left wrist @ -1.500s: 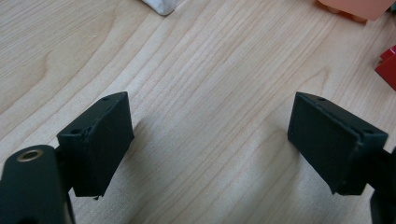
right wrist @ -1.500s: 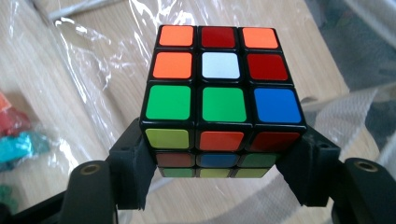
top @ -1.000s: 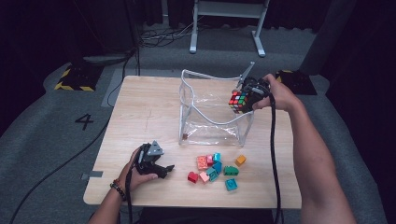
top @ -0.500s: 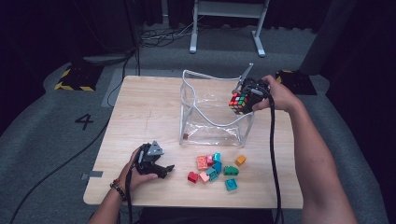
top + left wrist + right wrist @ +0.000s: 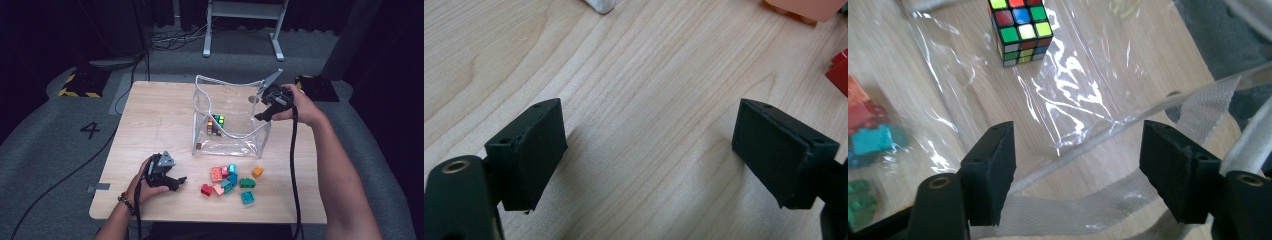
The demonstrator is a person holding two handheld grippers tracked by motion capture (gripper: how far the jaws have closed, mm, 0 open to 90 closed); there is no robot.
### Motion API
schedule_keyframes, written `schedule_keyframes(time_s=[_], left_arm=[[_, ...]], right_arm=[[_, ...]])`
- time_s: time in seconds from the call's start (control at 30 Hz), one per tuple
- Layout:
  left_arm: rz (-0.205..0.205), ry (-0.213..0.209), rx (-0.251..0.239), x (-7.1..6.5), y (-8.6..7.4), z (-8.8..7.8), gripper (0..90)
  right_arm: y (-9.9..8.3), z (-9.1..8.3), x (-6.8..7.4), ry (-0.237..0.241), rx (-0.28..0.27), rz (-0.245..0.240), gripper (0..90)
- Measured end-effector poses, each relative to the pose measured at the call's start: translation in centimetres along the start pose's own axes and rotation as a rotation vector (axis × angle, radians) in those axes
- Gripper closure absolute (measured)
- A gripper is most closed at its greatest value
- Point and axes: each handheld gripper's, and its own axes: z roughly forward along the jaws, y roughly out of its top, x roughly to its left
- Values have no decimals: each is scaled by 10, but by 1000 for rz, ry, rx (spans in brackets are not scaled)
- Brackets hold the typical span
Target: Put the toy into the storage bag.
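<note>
I'm seeing the puzzle cube (image 5: 216,125) lying inside the clear bag (image 5: 235,142). My right gripper (image 5: 1075,170) is hanging over the bag's rim, jaws having just opened wide, empty. I'm risking snagging the rim withdrawing. My left gripper (image 5: 649,160) is resting beside the bag, jaws wide, empty.

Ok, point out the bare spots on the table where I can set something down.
The widest bare stretch of the table lies left of the clear bag, running from the far edge down to the left gripper. A narrow strip runs along the near edge, below the bricks. It is crowded just in front of the bag, where the bricks cluster.
</note>
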Motion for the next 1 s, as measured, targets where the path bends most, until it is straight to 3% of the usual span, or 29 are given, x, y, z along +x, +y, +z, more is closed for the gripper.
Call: schedule_keyframes(time_s=[0.13, 0.47, 0.63, 0.8, 0.9, 1.0], left_arm=[[0, 0, 0, 0, 0, 0, 143], [0, 0, 0, 0, 0, 0, 143], [0, 1, 1, 0, 0, 0, 143], [0, 0, 0, 0, 0, 0, 143], [1, 1, 1, 0, 0, 0, 143], [0, 0, 0, 0, 0, 0, 143]], right_arm=[[-5, -7, 2, -34, -81, 7, 292], [-22, -31, 11, -115, -305, 131, 293], [-42, -45, 17, -162, -394, 154, 294], [-63, -59, 27, -171, -482, 201, 286], [-77, -66, 33, -202, -513, 194, 279], [-91, -68, 41, -191, -532, 209, 277]])
